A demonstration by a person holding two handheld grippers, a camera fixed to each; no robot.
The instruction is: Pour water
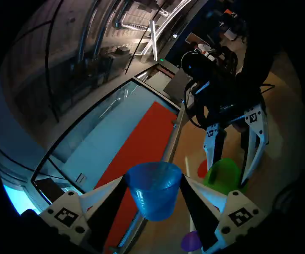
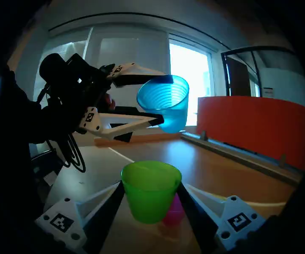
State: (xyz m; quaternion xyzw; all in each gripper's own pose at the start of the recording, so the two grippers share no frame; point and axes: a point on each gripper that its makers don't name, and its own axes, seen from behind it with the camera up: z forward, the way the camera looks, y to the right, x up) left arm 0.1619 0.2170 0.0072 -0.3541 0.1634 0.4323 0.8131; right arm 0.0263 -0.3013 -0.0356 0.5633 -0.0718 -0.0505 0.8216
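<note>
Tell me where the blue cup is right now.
The blue cup sits clamped in the left tool, raised and tilted above the table, upper centre of the right gripper view, beyond the green cup.

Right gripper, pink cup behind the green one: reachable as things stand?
Probably not. The right gripper is shut on the green cup, and that cup sits between its fingers and the pink cup just behind.

The left gripper [image 1: 153, 183] and right gripper [image 2: 151, 187] share one build: two white wedge-shaped plastic fingers [image 1: 95, 195] lined black inside, square black-and-white markers [image 1: 65, 216] at their bases, a bulky black housing [image 1: 203, 70] and looped black cables [image 1: 189, 111].
</note>
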